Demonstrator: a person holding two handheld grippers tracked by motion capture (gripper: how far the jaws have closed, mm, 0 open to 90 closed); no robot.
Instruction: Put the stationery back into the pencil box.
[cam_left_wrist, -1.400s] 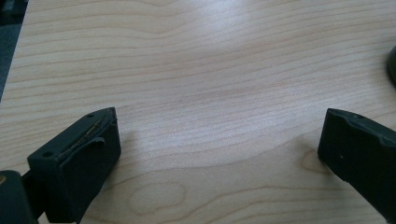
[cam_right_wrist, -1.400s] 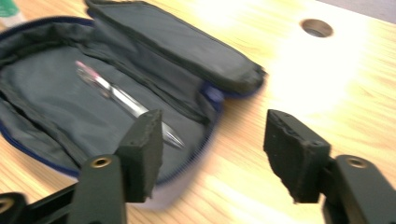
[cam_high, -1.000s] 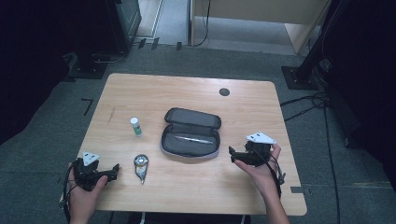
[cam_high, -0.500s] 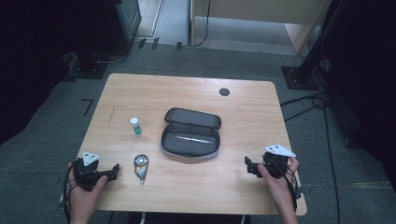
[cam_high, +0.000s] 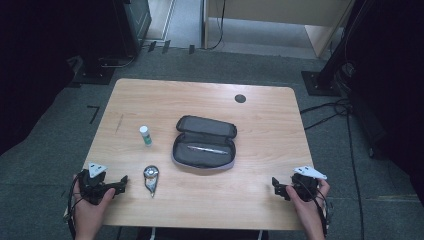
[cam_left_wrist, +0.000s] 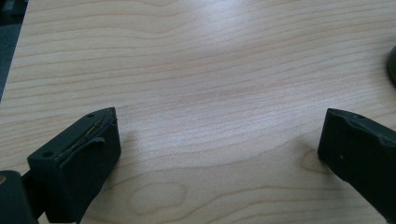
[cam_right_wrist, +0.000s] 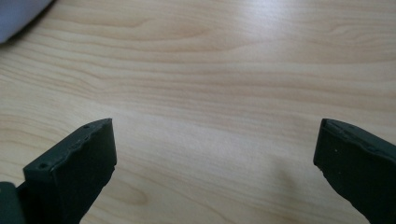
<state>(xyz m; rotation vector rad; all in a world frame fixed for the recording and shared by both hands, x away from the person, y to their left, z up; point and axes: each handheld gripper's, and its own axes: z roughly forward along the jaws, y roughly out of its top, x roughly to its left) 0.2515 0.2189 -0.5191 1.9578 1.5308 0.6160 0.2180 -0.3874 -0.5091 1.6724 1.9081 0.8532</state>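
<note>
Bare table (cam_high: 260, 200) btwn the two grippers along the near edge, nothing to block a pass there. Left gripper (cam_high: 122, 181) has the small round tool (cam_high: 150, 176) just beside it, twd centre. Open pencil case (cam_high: 204, 147) w/ pen (cam_high: 207, 149) sits mid-table; glue stick (cam_high: 145, 135) stands upright left of it. Far half clear except a dark round spot (cam_high: 240, 98).

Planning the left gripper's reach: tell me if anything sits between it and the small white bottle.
Nothing visible blocks it. The left gripper, jaws open, rests at the near table edge; bare wood runs to the bottle. The round tool lies to the side.
</note>
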